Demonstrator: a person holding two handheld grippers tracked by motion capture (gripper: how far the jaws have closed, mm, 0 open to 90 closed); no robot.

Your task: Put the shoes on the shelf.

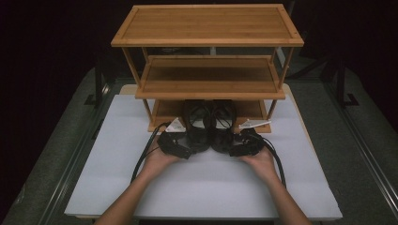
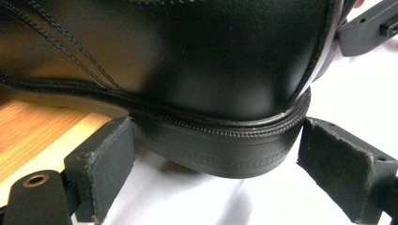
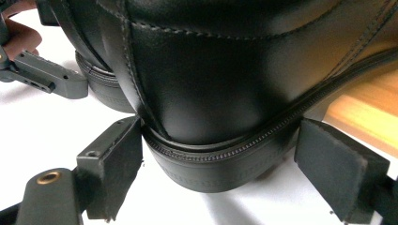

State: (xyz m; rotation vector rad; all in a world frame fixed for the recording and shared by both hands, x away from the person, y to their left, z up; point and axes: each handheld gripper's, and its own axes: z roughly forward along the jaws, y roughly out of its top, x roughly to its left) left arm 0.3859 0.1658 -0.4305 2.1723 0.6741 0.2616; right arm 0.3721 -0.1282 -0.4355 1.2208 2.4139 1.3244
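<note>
Forearms enter from near edge. Left gripper (image 1: 180,145) and right gripper (image 1: 239,144) bracket heels of left shoe (image 2: 197,79) and right shoe (image 3: 206,84), toes under rack (image 1: 206,24) bottom shelf. Jaws spread, pads not clamping: positioned for grasp.

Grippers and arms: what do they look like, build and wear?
Left gripper and right gripper have black angular bodies, each with a pale grey three-cornered plate on top and a black cable looping back along the forearm. Jaws end in flat black blocks with worn pads. Forearms are bare, no sleeves or gloves.
</note>
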